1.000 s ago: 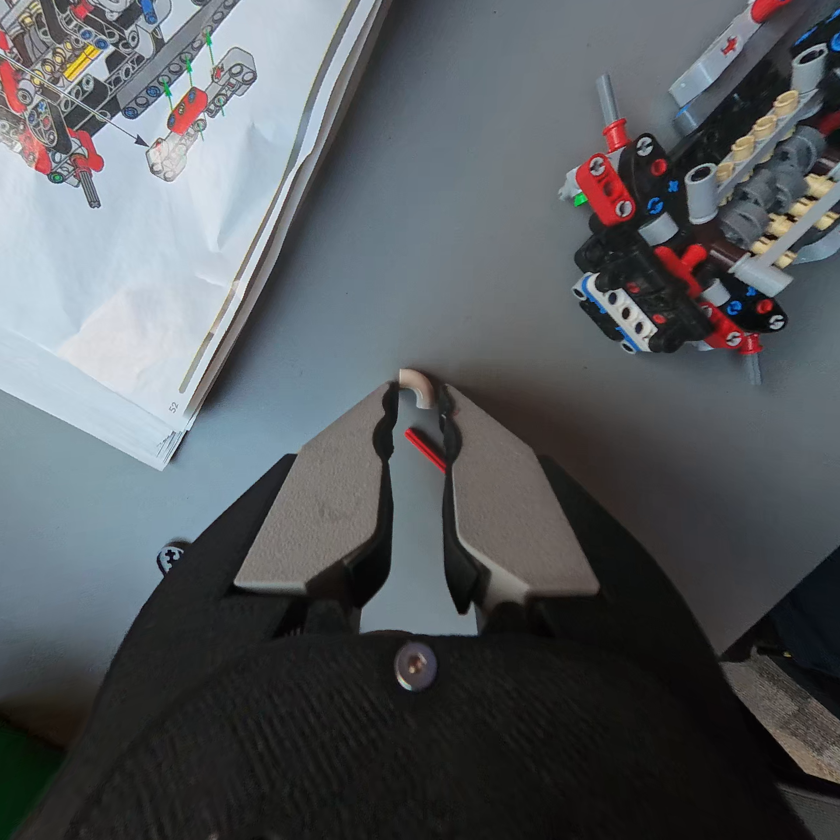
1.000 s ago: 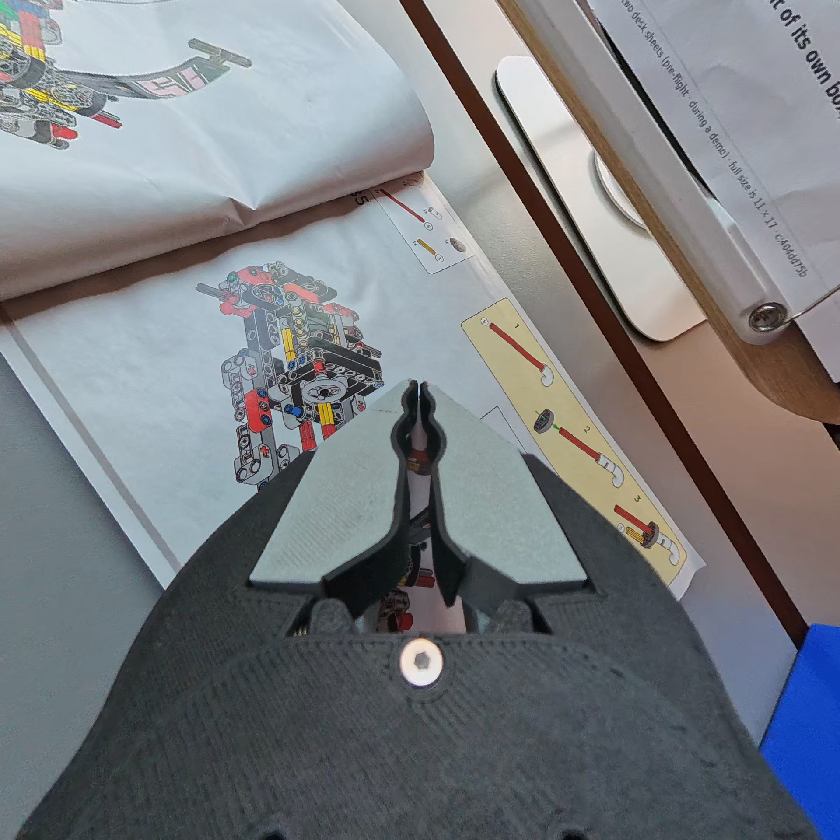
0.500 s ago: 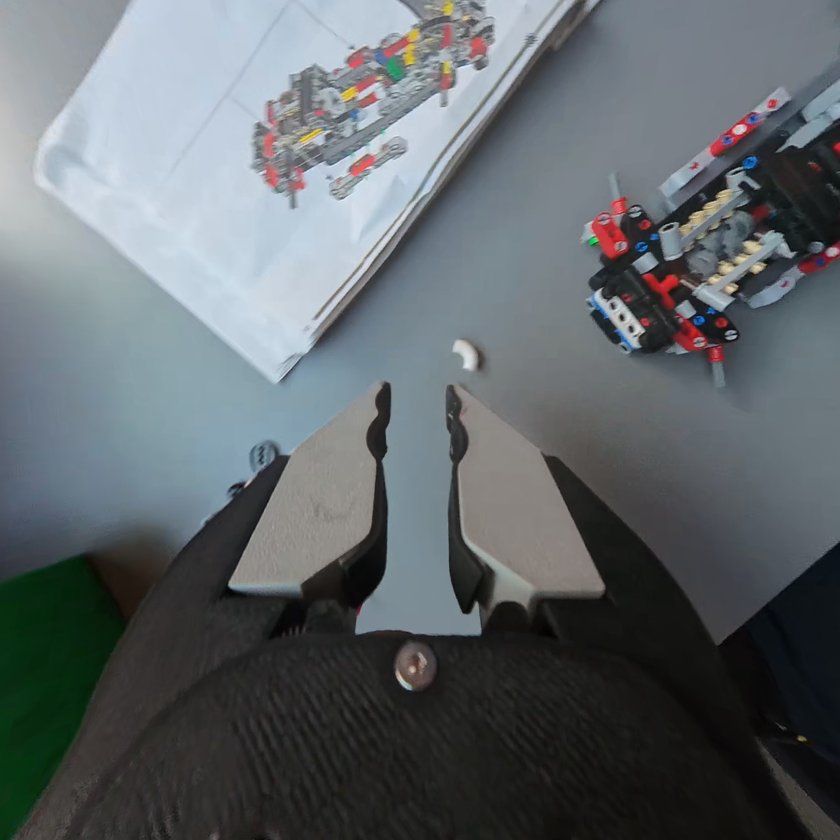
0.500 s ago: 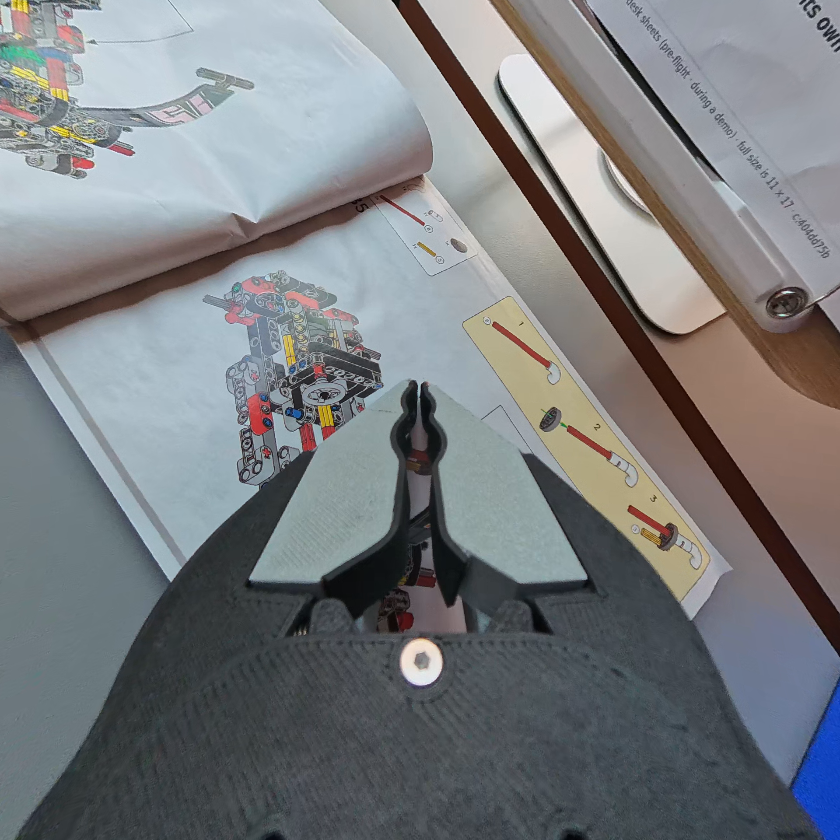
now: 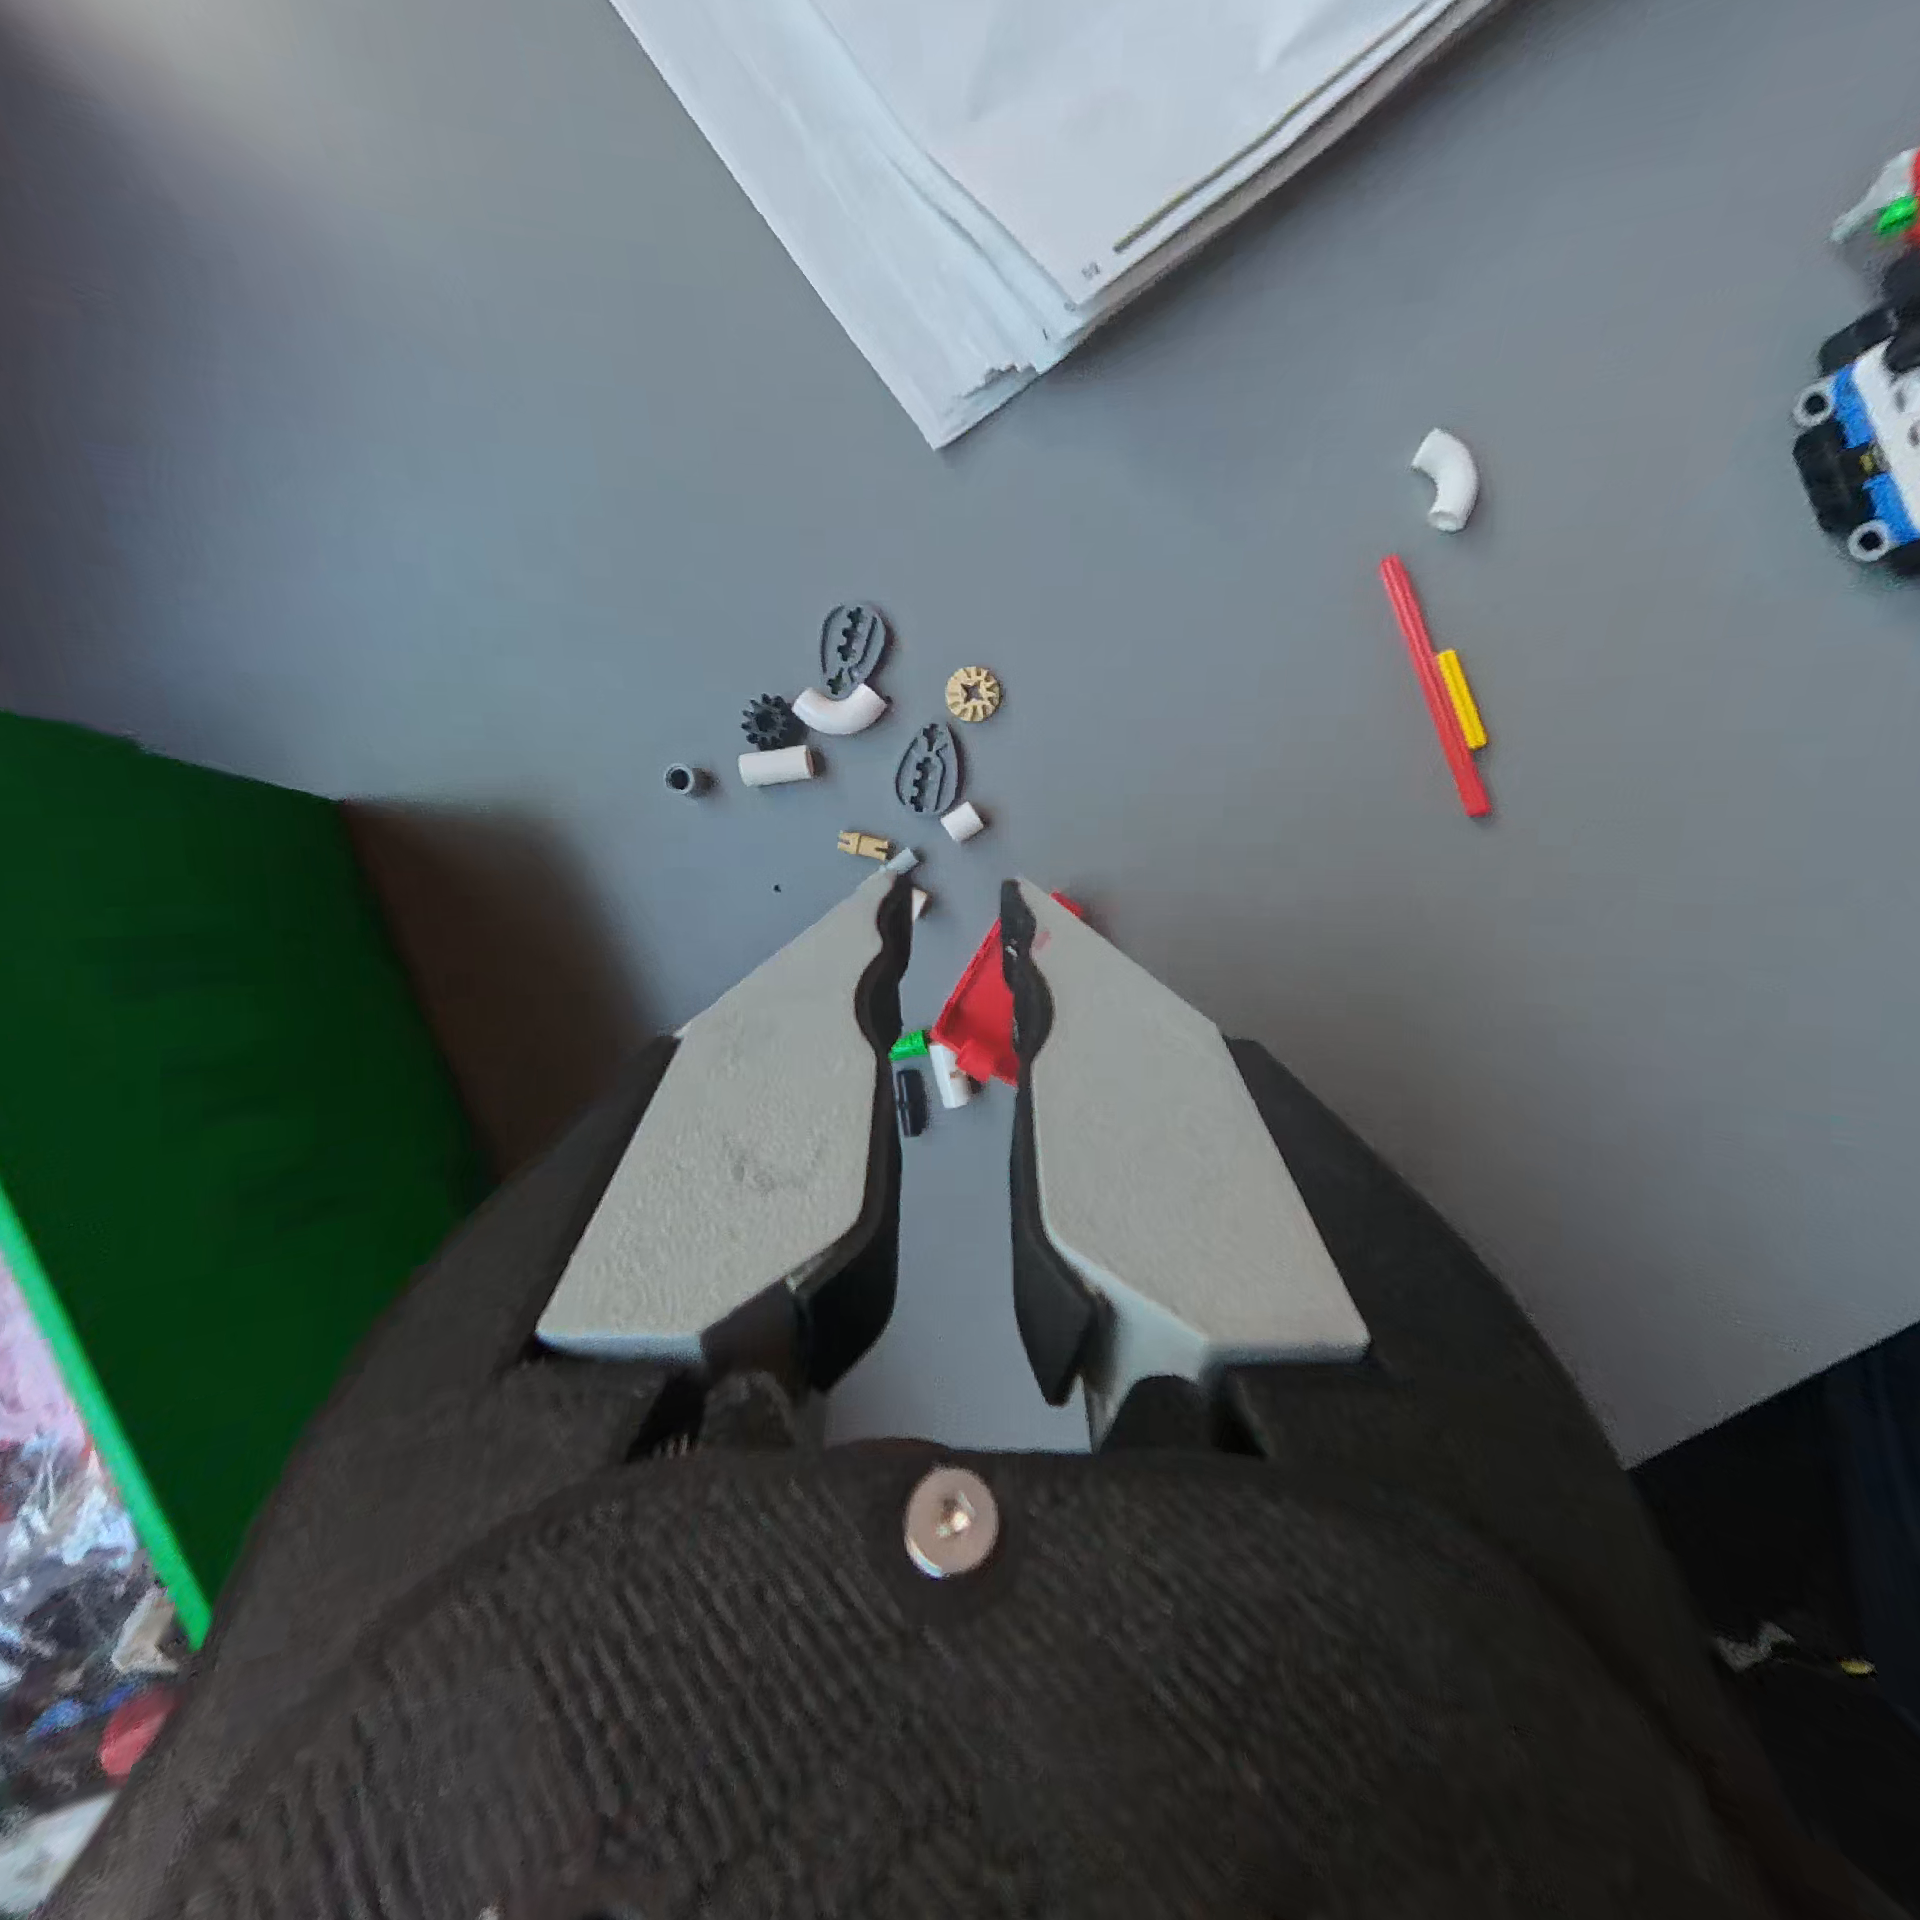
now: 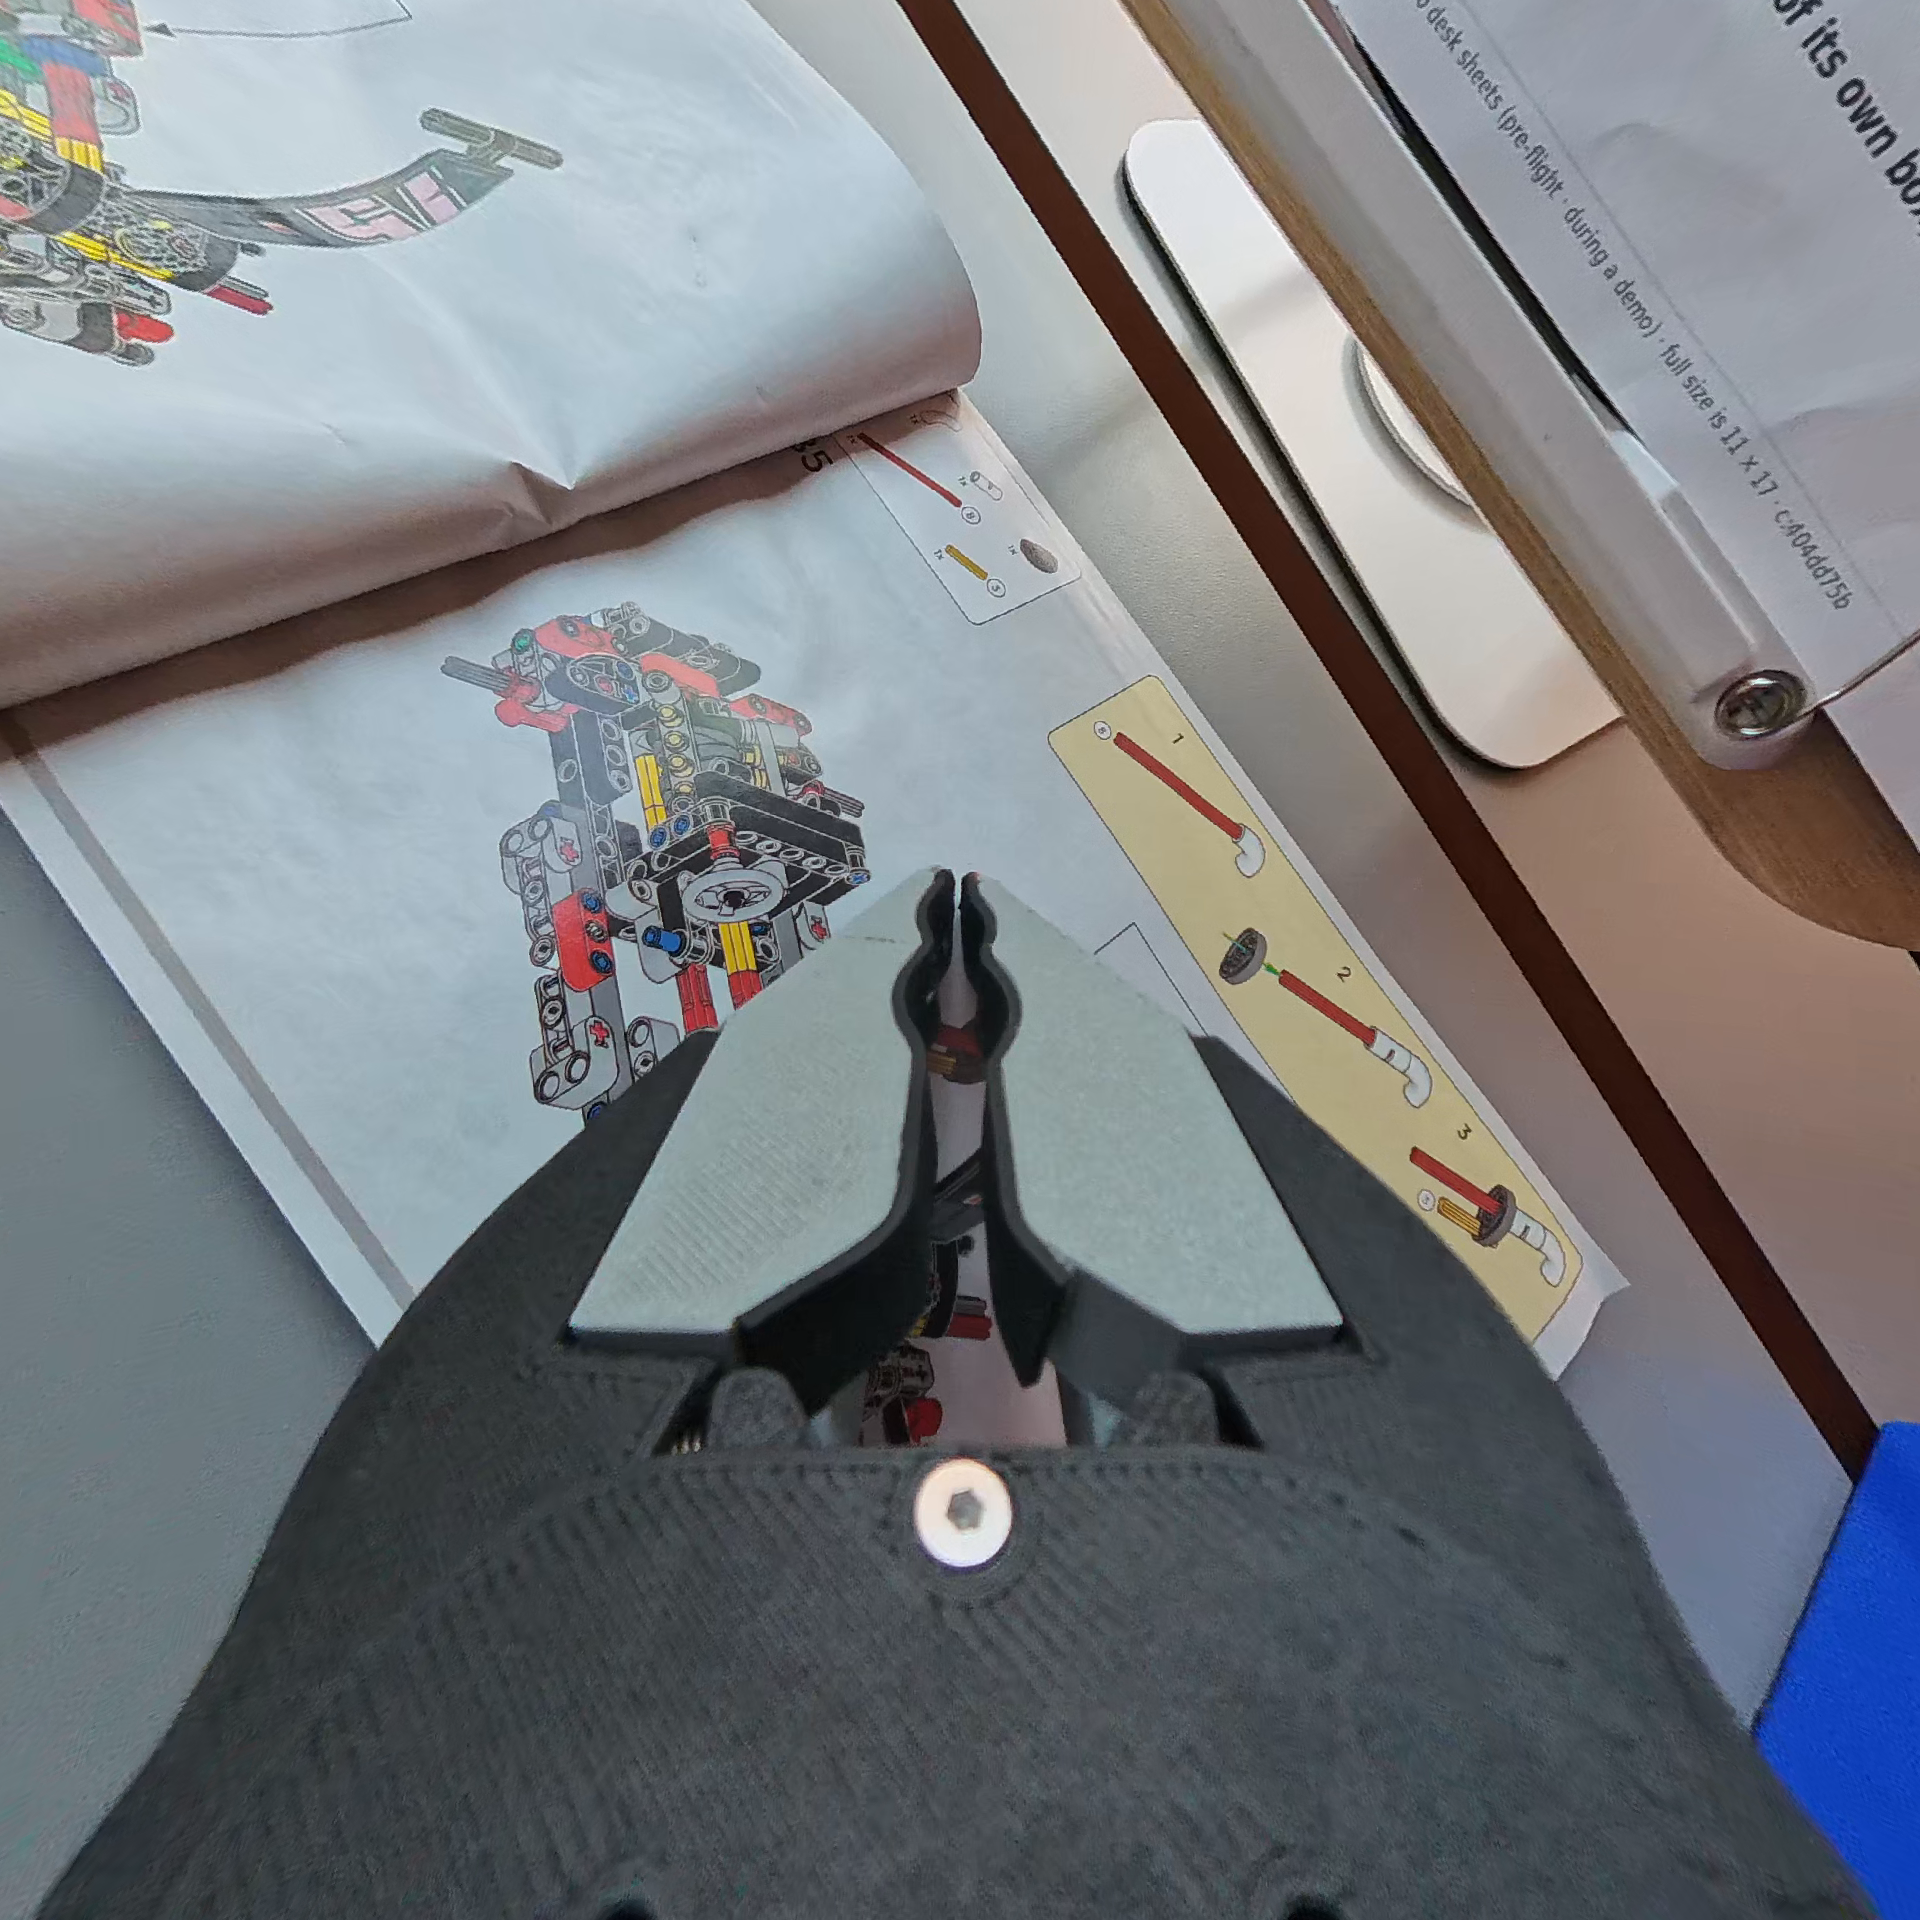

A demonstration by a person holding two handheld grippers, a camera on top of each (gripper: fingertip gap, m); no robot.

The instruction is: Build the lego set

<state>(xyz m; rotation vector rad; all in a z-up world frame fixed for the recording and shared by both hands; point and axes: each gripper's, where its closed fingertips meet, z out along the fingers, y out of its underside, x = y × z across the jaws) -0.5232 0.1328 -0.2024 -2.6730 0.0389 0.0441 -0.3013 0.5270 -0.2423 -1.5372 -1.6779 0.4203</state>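
My left gripper (image 5: 953,894) is open and holds nothing. It hovers over a grey table (image 5: 416,468) just short of a cluster of small parts: two grey oval pieces (image 5: 852,649), a tan gear (image 5: 974,693), a white elbow (image 5: 840,712), a black gear (image 5: 771,719) and a white tube (image 5: 777,767). A red panel piece (image 5: 982,1013) lies on the table under the gap between the fingers. Another white elbow (image 5: 1444,494), a red axle (image 5: 1434,686) and a yellow axle (image 5: 1462,698) lie to the right. My right gripper (image 6: 957,883) is shut on nothing above an open instruction booklet (image 6: 364,831).
A stack of booklet pages (image 5: 1039,156) lies at the top of the left wrist view, a partly built model (image 5: 1860,457) at the right edge, a green box (image 5: 156,1039) at the left. In the right wrist view a silver stand base (image 6: 1351,468) sits beyond a brown strip (image 6: 1351,623); a blue object (image 6: 1849,1662) is lower right. Some 45 centimeters of space lies between my two pairs of fingers. My left gripper is the nearer one to the white elbow (image 5: 840,712): about 6 centimeters, against 45 centimeters.
My left gripper stood at the white elbow, opened wider and left it on the table, then moved left to the cluster of small parts and narrowed a little. The right gripper barely moved.
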